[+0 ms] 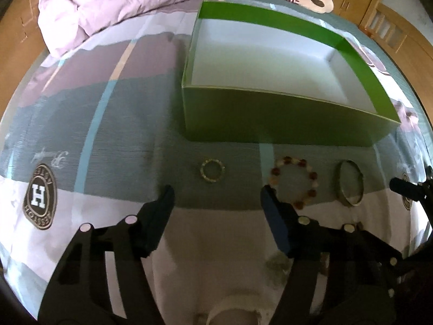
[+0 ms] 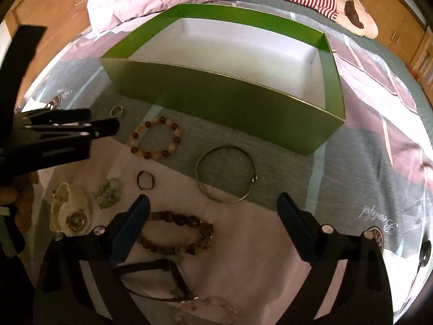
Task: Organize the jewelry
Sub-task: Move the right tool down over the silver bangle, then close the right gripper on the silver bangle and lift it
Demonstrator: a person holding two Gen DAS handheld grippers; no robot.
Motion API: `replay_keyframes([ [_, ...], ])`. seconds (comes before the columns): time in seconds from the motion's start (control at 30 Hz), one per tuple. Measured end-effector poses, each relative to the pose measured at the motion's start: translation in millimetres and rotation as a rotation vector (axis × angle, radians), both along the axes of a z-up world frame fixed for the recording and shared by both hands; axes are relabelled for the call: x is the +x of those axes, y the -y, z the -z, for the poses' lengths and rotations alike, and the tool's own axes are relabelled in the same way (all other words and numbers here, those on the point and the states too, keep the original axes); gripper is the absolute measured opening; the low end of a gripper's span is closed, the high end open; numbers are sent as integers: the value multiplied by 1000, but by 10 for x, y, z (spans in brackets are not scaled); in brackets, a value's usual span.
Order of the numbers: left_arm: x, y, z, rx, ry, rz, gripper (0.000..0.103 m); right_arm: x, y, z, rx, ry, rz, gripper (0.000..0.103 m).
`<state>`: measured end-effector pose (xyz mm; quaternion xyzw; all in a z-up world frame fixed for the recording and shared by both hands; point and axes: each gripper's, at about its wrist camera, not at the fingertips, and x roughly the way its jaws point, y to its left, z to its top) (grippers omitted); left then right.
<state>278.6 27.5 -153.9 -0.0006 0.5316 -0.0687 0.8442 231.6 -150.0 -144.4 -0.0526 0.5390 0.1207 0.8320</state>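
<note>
Pink bead bracelet [image 2: 205, 310] partly cropped

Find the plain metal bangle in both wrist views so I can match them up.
Left wrist view: metal bangle lies far right, below the box's right corner.
Right wrist view: metal bangle lies centre, just ahead of the open right gripper.
Shared landmark: the green box directly behind it.

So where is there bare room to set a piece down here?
The green box is empty: its whole white floor is free. Bare sheet lies left of the box. Crowded: the row in front of it, small ring, beaded bracelet, bangle.
</note>
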Motion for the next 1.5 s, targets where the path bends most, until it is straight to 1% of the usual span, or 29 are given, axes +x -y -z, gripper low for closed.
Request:
replay_keyframes([
  [0.1,73,33,36,16,2,1,64,53,18,72,6,-26,14,93],
  [0.2,128,39,109,6,-22,-10,64,68,51,113,0,-39,23,93],
  [0.27,145,54,137,19,-15,-18,62,79,89,122,3,-43,31,93],
  [0.4,188,63,169,47,0,-24,60,90,128,109,17,-46,34,93],
  [0.47,215,25,148,40,5,-51,54,81,123,106,15,-47,27,93],
  [0.53,237,-11,135,28,-2,-58,53,84,125,113,13,-49,22,93],
  [0.6,248,-26,152,35,-4,-52,53,86,118,122,10,-52,20,93],
  [0.7,221,14,173,65,13,-34,53,103,118,145,6,-54,21,93],
  [0.8,217,0,183,54,21,-38,53,132,112,180,3,-49,32,93],
  [0.93,209,0,197,54,29,-27,51,179,74,267,-1,-72,26,93],
  [1.03,205,21,202,67,30,-10,47,250,33,326,-40,-52,17,93],
  [1.1,194,28,196,67,29,-7,42,304,38,342,-32,-52,23,93],
  [1.17,192,34,190,80,34,-3,33,337,42,341,-28,-54,23,93],
  [1.2,194,26,184,82,36,-7,30,342,53,335,-24,-51,26,92],
  [1.23,196,18,182,81,35,-9,27,339,62,323,-25,-44,27,86],
  [1.27,198,11,178,79,32,-11,25,333,61,311,-25,-39,21,83],
  [1.3,206,3,174,77,28,-13,24,324,54,295,-26,-34,11,73],
  [1.33,196,5,174,76,26,-15,24,340,39,276,-21,-33,7,60],
  [1.4,202,8,171,81,24,-16,24,339,54,265,-10,-49,14,60],
  [1.5,203,7,167,85,27,-15,22,322,84,264,3,-40,28,60],
])
